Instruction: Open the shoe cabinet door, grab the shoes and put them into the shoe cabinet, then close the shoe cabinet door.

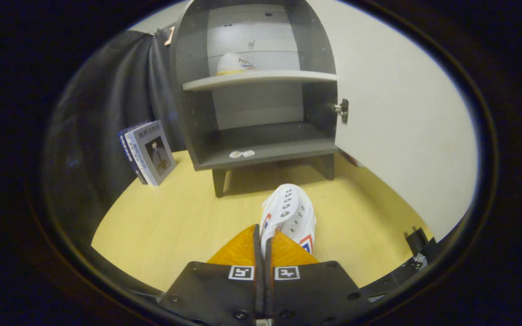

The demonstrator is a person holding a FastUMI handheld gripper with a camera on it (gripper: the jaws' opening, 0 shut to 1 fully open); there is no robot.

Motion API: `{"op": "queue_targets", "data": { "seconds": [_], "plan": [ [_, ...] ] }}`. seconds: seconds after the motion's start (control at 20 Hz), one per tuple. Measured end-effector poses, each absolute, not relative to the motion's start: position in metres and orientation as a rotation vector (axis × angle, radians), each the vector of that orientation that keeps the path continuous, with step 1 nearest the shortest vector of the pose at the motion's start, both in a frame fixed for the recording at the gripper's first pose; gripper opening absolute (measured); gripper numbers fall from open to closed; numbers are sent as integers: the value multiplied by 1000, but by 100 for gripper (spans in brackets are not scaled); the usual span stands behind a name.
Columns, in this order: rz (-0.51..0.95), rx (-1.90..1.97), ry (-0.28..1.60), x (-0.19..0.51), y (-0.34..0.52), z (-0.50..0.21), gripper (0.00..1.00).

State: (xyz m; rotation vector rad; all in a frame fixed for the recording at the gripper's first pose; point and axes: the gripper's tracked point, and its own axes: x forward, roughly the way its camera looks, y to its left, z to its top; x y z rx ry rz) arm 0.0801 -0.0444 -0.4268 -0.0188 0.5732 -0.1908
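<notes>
My gripper (pixel 265 232) is shut on the collar of a white shoe (pixel 290 210) with red and blue marks; both fingers pinch its edge. The shoe's toe points away from me, towards the grey shoe cabinet (pixel 188 117) standing just beyond it on the yellow table. Whether the shoe rests on the table or hangs above it I cannot tell. The cabinet's white door (pixel 401 136) is swung wide open to the right on its hinge (pixel 341 110). A second white shoe (pixel 234 64) lies on the upper shelf (pixel 261 79). The lower shelf (pixel 283 149) holds a small white object (pixel 242 154).
Two books (pixel 148 151) lean upright against the black cloth wall, left of the cabinet. Bare yellow tabletop (pixel 161 222) stretches between my fingers and the cabinet's legs. A dark clamp-like piece (pixel 417 240) sits at the table's right edge below the door.
</notes>
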Motion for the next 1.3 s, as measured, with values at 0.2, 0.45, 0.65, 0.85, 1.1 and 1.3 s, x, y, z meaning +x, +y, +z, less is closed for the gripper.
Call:
{"op": "queue_targets", "data": {
  "seconds": [0.2,0.45,0.65,0.85,1.1,1.3],
  "plan": [
    [-203,-29,469,99,-40,-360,2],
    [-193,-29,354,133,-32,-284,2],
    [-171,-53,273,169,-32,-236,2],
    [-152,-66,202,216,-40,-197,2],
    [-141,-73,152,278,-54,-172,2],
    [-142,-76,138,321,-69,-164,2]
  ]
}}
